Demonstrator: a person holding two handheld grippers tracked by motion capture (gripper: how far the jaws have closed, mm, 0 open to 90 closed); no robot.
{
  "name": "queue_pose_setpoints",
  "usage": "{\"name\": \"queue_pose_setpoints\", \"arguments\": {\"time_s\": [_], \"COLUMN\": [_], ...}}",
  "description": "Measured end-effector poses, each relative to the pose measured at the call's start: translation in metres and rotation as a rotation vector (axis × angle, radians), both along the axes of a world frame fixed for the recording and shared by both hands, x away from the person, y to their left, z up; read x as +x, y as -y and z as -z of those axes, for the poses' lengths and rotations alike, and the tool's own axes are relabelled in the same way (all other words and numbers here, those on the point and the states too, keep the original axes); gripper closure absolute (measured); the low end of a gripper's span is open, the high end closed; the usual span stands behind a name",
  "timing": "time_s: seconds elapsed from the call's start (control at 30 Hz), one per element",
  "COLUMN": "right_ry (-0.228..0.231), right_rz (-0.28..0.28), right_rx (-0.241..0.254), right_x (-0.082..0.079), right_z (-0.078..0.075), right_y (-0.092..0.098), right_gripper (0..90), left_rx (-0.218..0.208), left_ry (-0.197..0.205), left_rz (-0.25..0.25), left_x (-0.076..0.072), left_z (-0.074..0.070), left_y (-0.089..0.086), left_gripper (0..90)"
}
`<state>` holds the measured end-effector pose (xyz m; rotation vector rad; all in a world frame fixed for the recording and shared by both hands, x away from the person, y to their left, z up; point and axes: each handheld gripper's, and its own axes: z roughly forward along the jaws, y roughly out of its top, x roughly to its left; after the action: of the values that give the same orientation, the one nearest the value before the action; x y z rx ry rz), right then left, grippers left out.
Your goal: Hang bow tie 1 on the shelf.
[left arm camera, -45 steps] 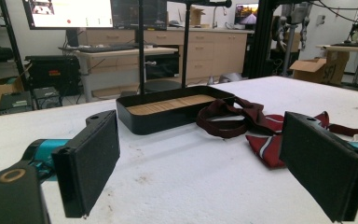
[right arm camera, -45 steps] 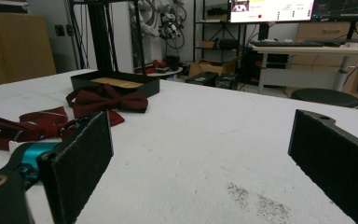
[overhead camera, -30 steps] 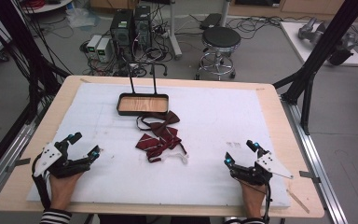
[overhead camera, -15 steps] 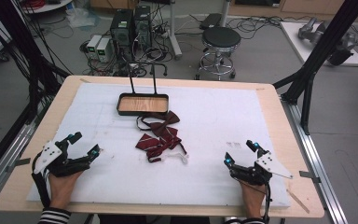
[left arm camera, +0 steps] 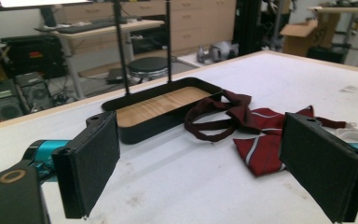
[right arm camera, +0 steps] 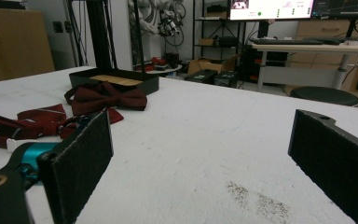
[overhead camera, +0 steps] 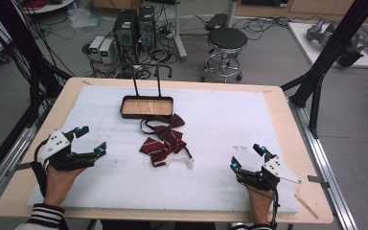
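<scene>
Maroon bow ties (overhead camera: 165,141) lie mid-surface just in front of the tray (overhead camera: 146,107), untouched. Left tongs (overhead camera: 90,142) and right tongs (overhead camera: 247,156) rest near the front corners, jaws apart and empty. Nothing looks started; next, probably, one reaches inward for a tie.

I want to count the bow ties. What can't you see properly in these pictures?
- Bow ties: heaped and overlapping in the high view, so the count is unclear.
- Striped tie: partly behind a jaw in the left gripper view.
- Tray: its floor is mostly hidden by its wall in the right gripper view.
</scene>
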<state>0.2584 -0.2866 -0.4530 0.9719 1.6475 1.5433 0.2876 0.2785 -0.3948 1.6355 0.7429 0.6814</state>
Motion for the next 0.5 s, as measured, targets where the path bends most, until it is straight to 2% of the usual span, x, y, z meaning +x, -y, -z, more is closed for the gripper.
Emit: {"name": "queue_pose_setpoints", "arguments": {"time_s": [0.33, 0.4, 0.5], "right_ry": [0.003, 0.003, -0.002], "right_rz": [0.0, -0.001, -0.001], "right_rx": [-0.002, -0.001, 0.004], "right_x": [0.0, 0.0, -0.001], "right_z": [0.0, 0.0, 0.0], "right_y": [0.0, 0.0, 0.0], "right_gripper": [5.6, 5.6, 5.6], "left_rx": [0.079, 0.084, 0.121], "left_ry": [-0.061, -0.066, -0.087], "left_rz": [0.095, 0.104, 0.134], "left_x": [0.015, 0.016, 0.022], "left_z": [-0.027, -0.029, -0.035], "left_y": [0.029, 0.033, 0.047], "left_gripper": [13.0, 13.0, 13.0]}}
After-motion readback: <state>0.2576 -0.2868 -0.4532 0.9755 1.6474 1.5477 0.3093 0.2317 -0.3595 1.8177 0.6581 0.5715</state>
